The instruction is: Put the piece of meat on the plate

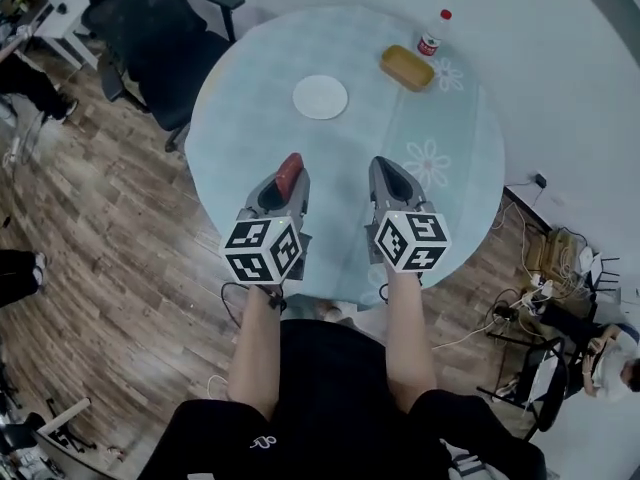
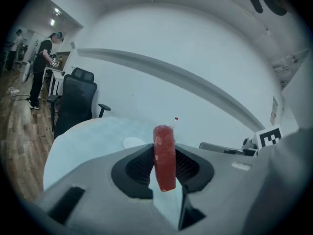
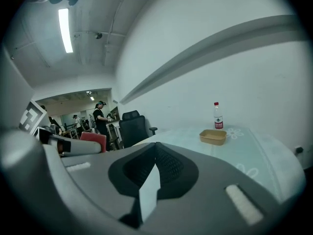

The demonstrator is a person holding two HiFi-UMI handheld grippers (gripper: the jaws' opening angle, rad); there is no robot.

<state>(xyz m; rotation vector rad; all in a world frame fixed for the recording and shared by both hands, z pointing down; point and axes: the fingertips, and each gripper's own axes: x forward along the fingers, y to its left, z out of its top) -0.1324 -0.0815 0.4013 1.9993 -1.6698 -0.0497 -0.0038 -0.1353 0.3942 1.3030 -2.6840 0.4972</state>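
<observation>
The piece of meat (image 1: pixel 290 168) is a red strip standing on edge between my left gripper's (image 1: pixel 284 190) jaws, which are shut on it above the near side of the round table (image 1: pixel 230 138). In the left gripper view the meat (image 2: pixel 164 155) rises upright from the pads, with the white plate (image 2: pixel 134 142) lying beyond it. The plate (image 1: pixel 320 97) is bare and sits further back, near the table's middle. My right gripper (image 1: pixel 386 173) hovers beside the left one, shut with nothing in it (image 3: pixel 156 146). The right gripper view shows the meat (image 3: pixel 93 142) at its left.
A yellow tray (image 1: pixel 406 68) and a red-capped bottle (image 1: pixel 434 32) stand at the table's far right. A black office chair (image 1: pixel 150 28) is beyond the table's left edge. Cables and a power strip (image 1: pixel 530 293) lie on the wooden floor at right. People stand far off (image 2: pixel 41 65).
</observation>
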